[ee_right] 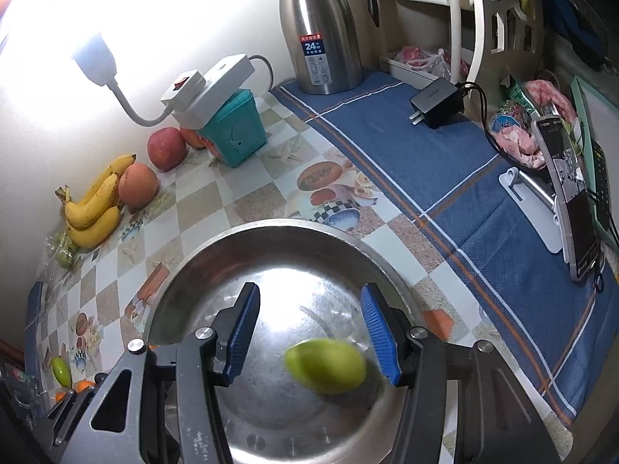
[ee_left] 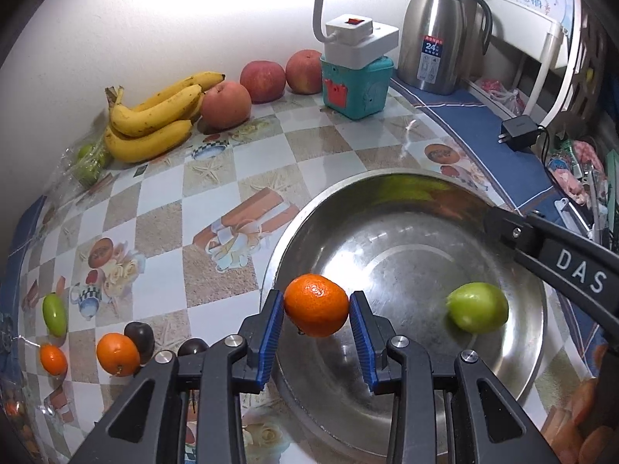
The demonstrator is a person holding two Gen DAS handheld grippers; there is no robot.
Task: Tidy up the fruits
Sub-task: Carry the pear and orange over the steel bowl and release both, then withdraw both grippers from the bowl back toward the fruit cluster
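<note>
Left tongs (ee_left: 316, 311) pinching a mandarin (ee_left: 316, 305) between blue ribbed pads (ee_left: 273, 332), held over the near rim of a steel bowl (ee_left: 387, 208). Mandarin round, bright orange, glossy, finely dimpled skin. Right tongs (ee_right: 309, 338) spread over the bowl (ee_right: 271, 228), nothing between the pads; blurred green fruit (ee_right: 325, 365), smooth and egg-shaped, inside the bowl below them, also seen in the left view (ee_left: 477, 312). Bowl wide, shallow, scuffed and reflective. On the table (ee_left: 240, 162), under a glossy checkered cover with printed pictures: two more mandarins (ee_left: 117, 353), dark plums (ee_left: 141, 338), an oblong green fruit (ee_left: 54, 314). Against the wall, speckled yellow bananas (ee_left: 154, 116) and three matte red apples (ee_left: 226, 104).
</note>
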